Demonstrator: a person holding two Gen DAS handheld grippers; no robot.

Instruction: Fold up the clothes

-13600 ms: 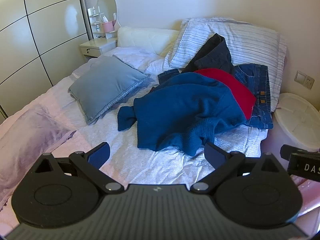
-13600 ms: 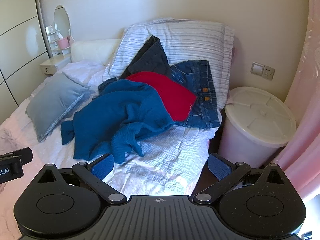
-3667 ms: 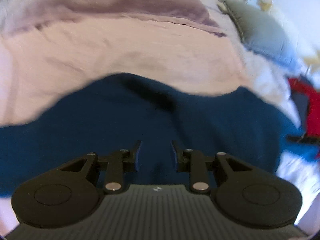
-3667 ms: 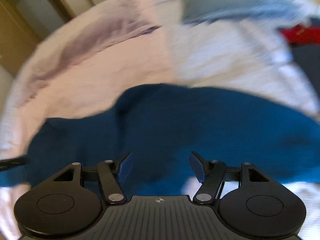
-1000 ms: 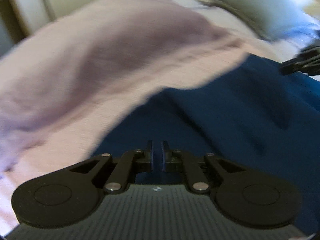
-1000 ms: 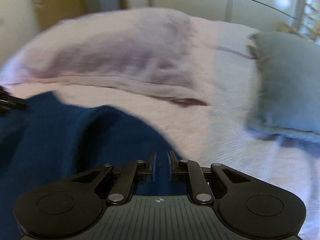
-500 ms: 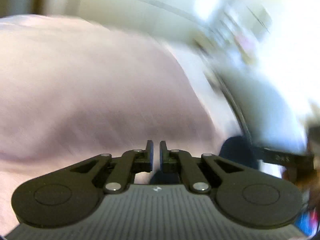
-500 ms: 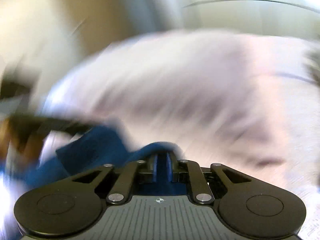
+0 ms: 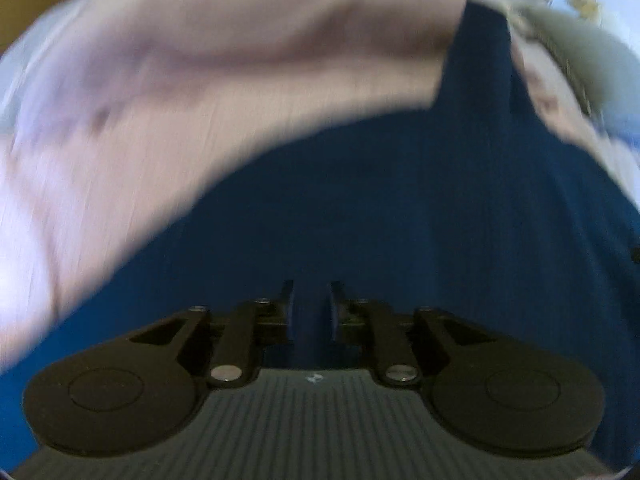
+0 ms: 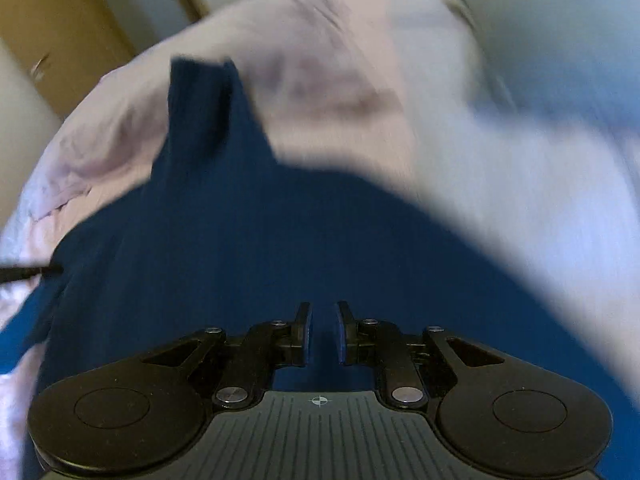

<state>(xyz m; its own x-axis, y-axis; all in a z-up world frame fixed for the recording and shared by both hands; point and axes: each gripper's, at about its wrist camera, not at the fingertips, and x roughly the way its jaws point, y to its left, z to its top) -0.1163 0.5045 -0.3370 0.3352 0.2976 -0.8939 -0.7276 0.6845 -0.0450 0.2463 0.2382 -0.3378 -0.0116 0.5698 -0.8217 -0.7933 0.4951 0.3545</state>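
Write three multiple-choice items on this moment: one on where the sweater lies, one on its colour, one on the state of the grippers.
1. Where does the sweater lie?
A. Spread on the pink bedspread
B. In a laundry basket
C. On a hanger

2. What colour is the sweater?
A. Red
B. Dark blue
C. White

3. How do the left gripper and right gripper stand?
A. Both spread fully wide, far above the cloth
B. One is out of view
C. Each with jaws a narrow gap apart, low over the sweater

Key: 1 A, both views show the knit lying across the pink cover; 2 B, the fabric is dark blue in both views; 3 C, blue cloth shows through a slim gap between each pair of fingers.
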